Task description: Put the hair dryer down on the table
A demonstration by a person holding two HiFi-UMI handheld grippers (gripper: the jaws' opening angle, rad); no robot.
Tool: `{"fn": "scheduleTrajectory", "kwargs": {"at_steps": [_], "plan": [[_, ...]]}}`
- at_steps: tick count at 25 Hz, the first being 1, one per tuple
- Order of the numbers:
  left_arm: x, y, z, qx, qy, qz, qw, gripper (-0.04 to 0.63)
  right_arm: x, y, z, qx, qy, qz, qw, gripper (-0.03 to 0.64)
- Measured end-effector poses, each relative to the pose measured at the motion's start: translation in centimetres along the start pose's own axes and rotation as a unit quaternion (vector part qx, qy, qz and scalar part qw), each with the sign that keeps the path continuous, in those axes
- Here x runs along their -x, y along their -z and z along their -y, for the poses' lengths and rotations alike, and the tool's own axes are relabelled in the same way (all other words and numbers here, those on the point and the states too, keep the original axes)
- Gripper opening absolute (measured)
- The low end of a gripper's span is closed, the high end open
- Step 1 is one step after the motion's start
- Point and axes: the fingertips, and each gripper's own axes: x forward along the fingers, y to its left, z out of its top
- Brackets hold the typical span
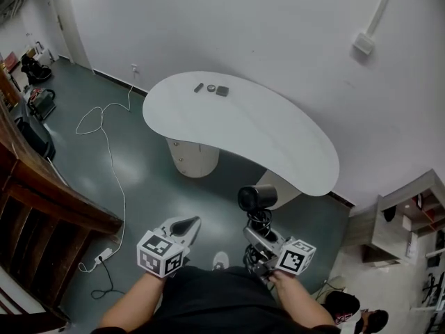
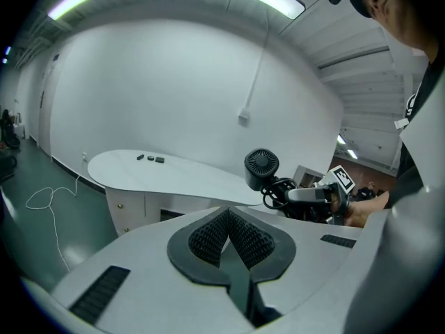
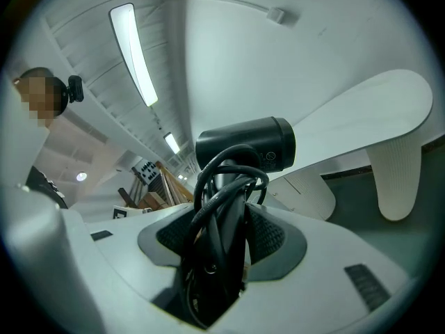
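Observation:
A black hair dryer [image 1: 257, 197] with its cord coiled round the handle is held off the table, near its front edge. My right gripper [image 1: 259, 234] is shut on that handle; in the right gripper view the dryer's barrel [image 3: 243, 145] sticks up above the right gripper [image 3: 226, 221]. The white kidney-shaped table [image 1: 243, 127] lies ahead, and shows too in the left gripper view [image 2: 174, 176] and the right gripper view [image 3: 361, 117]. My left gripper [image 1: 186, 223] hangs to the left of the dryer [image 2: 261, 167]. In its own view the left gripper [image 2: 228, 218] holds nothing, pads together.
Three small dark items [image 1: 211, 88] sit at the table's far end. Two pale pedestals [image 1: 195, 157] carry the table. A white cable [image 1: 104, 138] runs over the green floor to a power strip [image 1: 104, 255]. A wooden railing [image 1: 42, 193] is at left, shelving [image 1: 410, 221] at right.

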Motion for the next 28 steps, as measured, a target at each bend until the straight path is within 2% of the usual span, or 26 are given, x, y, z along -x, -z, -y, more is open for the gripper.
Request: {"fn": "scheduleTrajectory", "kwargs": {"at_steps": [6,16,20,28], "plan": [[-3.8,-1.5,-0.2,-0.001,-0.014,-0.003,0.9999,0.017,-0.4,-2.4,3.7,-0.005,-0.006,-0.013,1.000,0.199],[-6.1,-1.7,-1.9,0.012,-0.031,-0.027,0.9991,0.017,-1.9,-4.5,6.4,-0.013,-0.014,-0.025,0.999,0.199],[-8.1,-2.5,-3.0,0.015,-0.018,-0.029,0.9993,0.017,-2.7,-5.2,7.4,-0.010,-0.007,-0.028,1.000,0.199],[-12.6,-6.7,-6.6,-0.016,0.017,-0.023,0.9995,0.017,-6.1,-8.6,10.2,-0.007,0.020,-0.012,1.000,0.199]]}}
